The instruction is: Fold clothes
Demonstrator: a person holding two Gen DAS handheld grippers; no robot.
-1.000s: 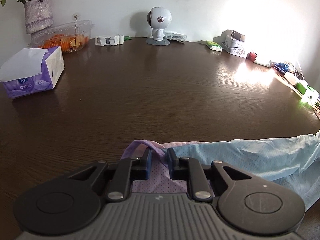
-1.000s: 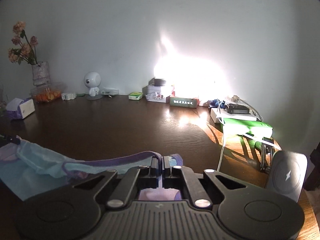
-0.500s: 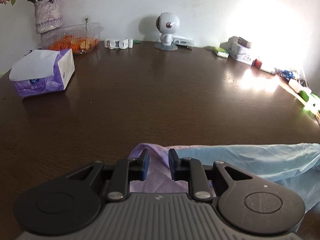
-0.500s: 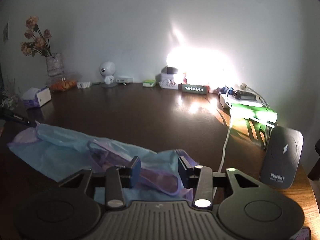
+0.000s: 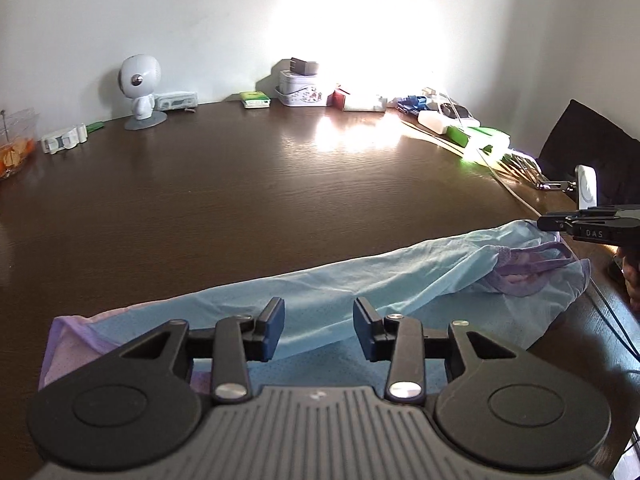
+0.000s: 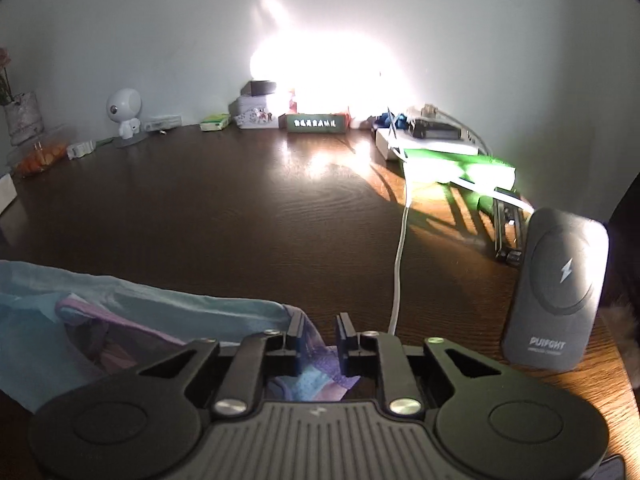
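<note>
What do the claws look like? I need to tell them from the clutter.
Both match: the left claw and right claw have a grey ribbed body, two round black discs, black linkage arms with silver rivets, and dark flat fingers. The right one's side reads "DAS" in white.

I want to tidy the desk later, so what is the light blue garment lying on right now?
The light blue garment lies spread on the dark wooden table, its purple lining showing at both ends. Whatever sits beneath the cloth is covered.
</note>
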